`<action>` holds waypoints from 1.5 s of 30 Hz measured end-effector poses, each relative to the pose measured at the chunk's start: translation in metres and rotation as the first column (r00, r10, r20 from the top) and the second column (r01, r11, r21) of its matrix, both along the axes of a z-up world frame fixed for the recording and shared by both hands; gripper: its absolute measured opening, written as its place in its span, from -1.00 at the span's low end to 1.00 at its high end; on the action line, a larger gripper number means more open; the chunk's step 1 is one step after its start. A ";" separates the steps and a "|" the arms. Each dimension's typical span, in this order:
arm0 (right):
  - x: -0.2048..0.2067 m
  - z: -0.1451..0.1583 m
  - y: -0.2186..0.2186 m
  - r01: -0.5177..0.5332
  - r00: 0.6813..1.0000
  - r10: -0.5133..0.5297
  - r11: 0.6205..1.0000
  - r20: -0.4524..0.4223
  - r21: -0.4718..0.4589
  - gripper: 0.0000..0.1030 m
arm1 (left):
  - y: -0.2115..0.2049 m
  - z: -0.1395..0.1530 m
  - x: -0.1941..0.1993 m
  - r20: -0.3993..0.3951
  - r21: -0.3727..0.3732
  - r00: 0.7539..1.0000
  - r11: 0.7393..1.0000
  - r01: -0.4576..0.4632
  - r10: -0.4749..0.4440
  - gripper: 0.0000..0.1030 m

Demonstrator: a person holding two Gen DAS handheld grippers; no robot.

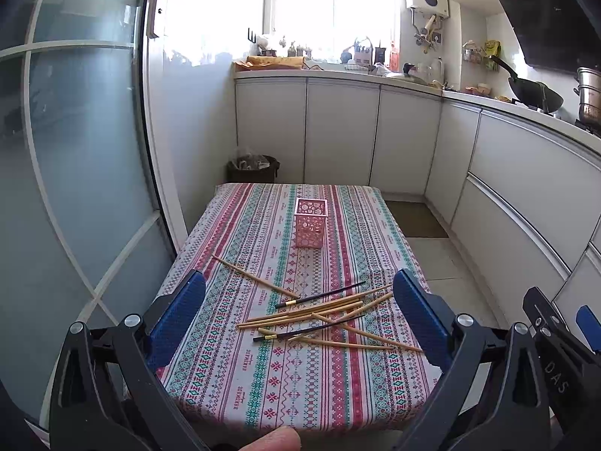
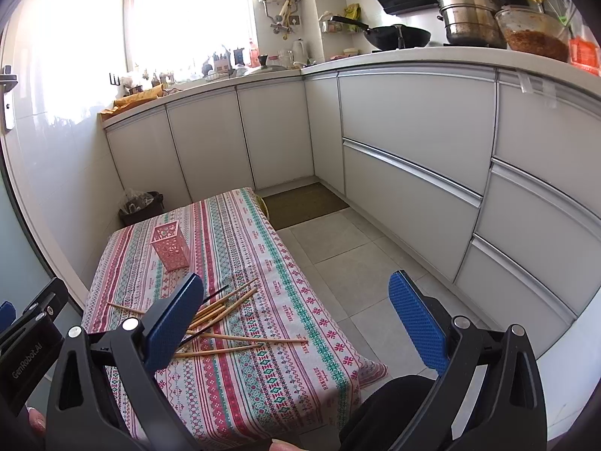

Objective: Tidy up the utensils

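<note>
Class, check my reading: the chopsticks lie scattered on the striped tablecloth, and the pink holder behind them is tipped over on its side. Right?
Not quite. The pink holder stands upright, as the left wrist view shows. The chopsticks do lie scattered on the striped tablecloth.

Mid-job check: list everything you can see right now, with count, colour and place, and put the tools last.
Holder: one, pink, perforated, upright at mid-table, empty as far as visible.
Chopsticks: loose crossed pile, mostly tan wood, at least two dark, near end of table.
Single chopstick: tan, apart to the pile's left.
Tablecloth: one, striped red, green and white.
Bin: one, dark, on floor beyond table.
Wok: one, black, on counter.
Left tool: open, above pile.
Right tool: open, over the table's right edge.
</note>
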State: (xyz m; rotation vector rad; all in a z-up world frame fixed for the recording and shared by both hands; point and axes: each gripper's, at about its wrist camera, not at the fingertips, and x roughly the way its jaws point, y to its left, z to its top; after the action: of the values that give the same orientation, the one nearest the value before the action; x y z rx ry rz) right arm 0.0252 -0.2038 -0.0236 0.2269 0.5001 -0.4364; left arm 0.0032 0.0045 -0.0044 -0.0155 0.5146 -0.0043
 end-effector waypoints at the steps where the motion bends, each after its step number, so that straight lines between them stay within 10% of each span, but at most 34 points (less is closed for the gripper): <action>1: 0.000 0.000 0.000 0.000 1.000 0.000 1.000 -0.002 -0.002 0.87 | 0.000 0.000 0.000 0.000 -0.001 1.000 1.000 0.000 0.000 0.86; 45: 0.004 -0.007 0.000 0.006 1.000 -0.006 1.000 -0.025 0.015 0.87 | -0.004 -0.005 0.001 -0.034 0.006 0.999 1.000 0.013 -0.013 0.86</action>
State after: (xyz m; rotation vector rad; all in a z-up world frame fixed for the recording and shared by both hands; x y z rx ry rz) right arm 0.0293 -0.2042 -0.0302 0.2382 0.5277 -0.4421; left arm 0.0042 0.0010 -0.0092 -0.0061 0.5484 -0.0150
